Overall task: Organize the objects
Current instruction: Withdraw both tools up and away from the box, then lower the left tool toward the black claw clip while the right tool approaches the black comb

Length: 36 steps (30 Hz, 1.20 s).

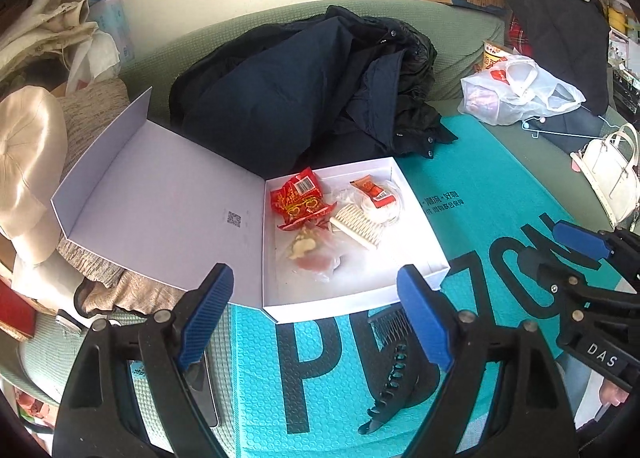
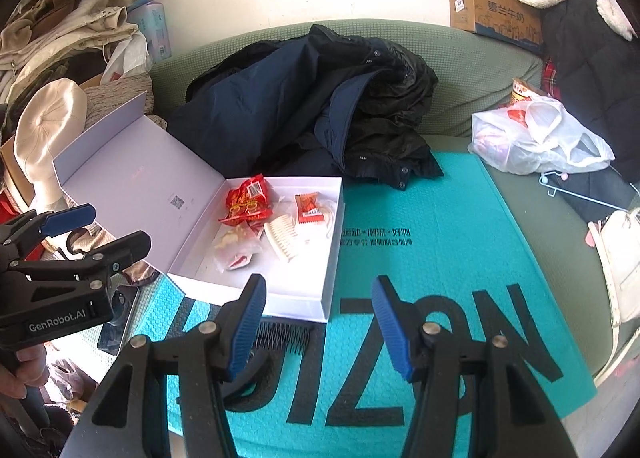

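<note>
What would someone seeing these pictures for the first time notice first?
Probably the open white box in the middle, on a bright teal mailer bag, with red snack packets and a cream comb inside. Just behind it a dark navy jacket lies heaped on the green sofa. A black comb lies on the teal bag in front of the box.

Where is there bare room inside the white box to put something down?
The white box is bare along its near edge and right wall, in front of the white comb. Its far left is crowded: red snack packet, clear bag, small orange sachet.
</note>
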Each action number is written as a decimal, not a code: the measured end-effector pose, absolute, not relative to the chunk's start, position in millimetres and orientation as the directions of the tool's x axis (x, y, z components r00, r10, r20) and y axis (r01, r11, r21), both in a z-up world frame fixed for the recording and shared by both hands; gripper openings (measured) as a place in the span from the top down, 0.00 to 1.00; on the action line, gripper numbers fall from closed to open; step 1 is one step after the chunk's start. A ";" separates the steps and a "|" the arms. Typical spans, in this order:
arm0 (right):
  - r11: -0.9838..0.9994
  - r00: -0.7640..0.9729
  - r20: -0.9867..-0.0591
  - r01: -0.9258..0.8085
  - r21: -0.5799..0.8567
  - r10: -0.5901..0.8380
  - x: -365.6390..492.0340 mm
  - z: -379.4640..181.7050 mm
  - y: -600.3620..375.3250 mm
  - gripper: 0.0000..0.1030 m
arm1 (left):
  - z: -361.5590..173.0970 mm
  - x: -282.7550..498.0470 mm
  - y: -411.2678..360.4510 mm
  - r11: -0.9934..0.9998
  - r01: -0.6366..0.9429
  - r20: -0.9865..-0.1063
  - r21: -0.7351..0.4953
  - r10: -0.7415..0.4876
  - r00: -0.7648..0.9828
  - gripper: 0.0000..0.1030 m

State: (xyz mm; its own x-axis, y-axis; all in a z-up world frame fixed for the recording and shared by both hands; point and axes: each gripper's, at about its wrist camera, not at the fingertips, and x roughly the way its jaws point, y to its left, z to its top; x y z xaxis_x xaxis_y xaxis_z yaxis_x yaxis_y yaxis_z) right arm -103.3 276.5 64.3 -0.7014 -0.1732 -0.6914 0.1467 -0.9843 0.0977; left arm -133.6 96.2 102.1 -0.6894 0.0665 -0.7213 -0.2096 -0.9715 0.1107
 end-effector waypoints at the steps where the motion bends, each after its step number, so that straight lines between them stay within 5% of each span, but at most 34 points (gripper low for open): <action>1: -0.984 -0.700 -0.693 0.145 0.100 -0.173 -100.0 62.8 276.6 0.46 | 99.8 -130.4 95.5 -0.972 -0.212 -0.724 0.106 0.071 -0.686 0.19; 36: -0.973 -0.642 -0.733 0.188 0.135 -0.225 -32.9 13.1 238.7 0.46 | 22.9 -72.9 47.8 -0.980 -0.194 -0.807 0.040 0.083 -0.584 0.19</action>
State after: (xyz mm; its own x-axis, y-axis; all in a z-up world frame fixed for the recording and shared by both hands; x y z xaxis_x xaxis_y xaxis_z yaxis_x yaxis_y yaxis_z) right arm -32.9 238.7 13.1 -0.6421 -0.2251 -0.7328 0.1876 -0.9730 0.1345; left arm -72.9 47.8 22.9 -0.5844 0.0826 -0.8072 -0.1939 -0.9802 0.0401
